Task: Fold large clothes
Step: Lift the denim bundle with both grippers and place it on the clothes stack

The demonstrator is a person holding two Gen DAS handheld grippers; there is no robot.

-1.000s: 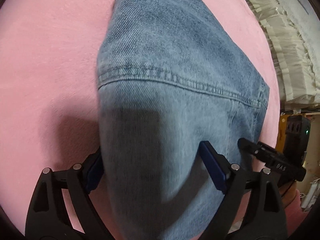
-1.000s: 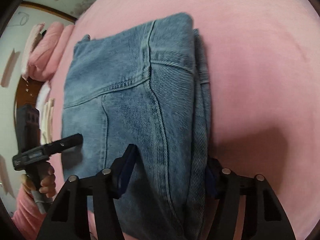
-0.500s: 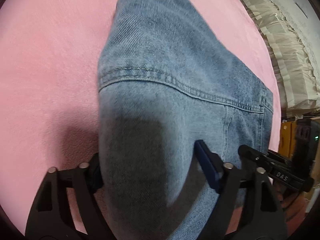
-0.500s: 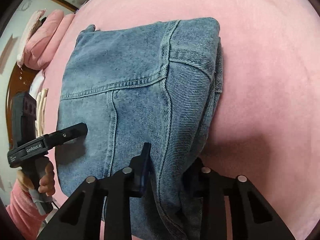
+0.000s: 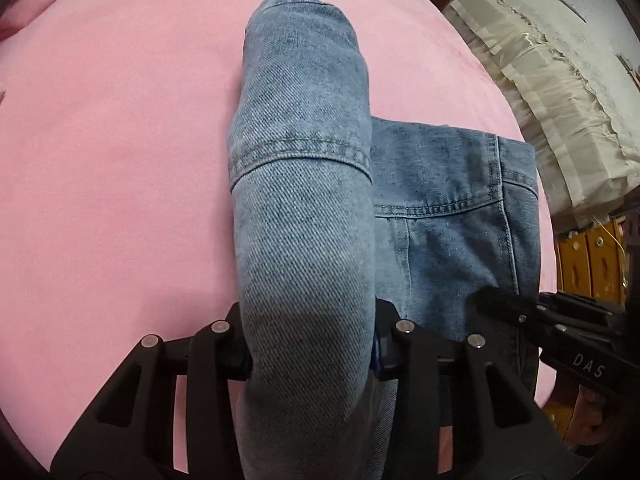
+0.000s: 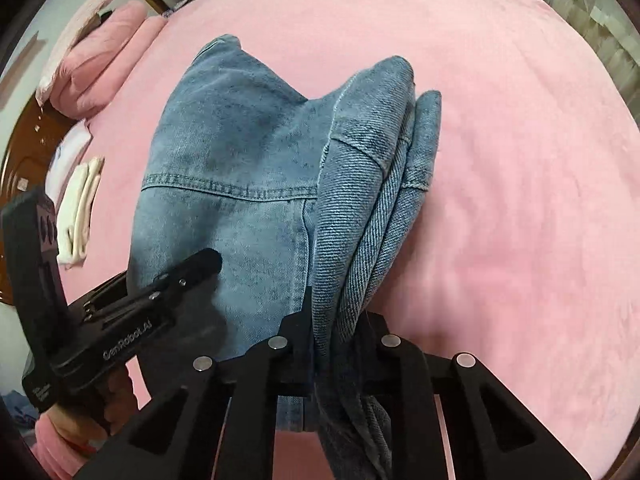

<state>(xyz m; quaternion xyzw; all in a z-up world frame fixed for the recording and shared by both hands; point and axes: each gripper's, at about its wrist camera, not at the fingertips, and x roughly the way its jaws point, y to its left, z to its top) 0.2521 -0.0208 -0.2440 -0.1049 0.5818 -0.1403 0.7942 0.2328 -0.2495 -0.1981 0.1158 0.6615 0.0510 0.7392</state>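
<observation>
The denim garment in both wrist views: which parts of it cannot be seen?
- Left wrist: denim garment end below left gripper, cut off by the frame edge.
- Right wrist: layers inside right gripper, hidden by its fingers.
- Underside: hidden against pink bedcover.

Open pink bedspread around — folded towels (far edge) beside.

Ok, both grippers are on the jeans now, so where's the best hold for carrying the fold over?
Keep the near edge. The left gripper and right gripper have just closed on the bunched near corners of the jeans, coming steeply from above. The stacked layers there gather thick, and the far part still rests on the pink cover.
</observation>
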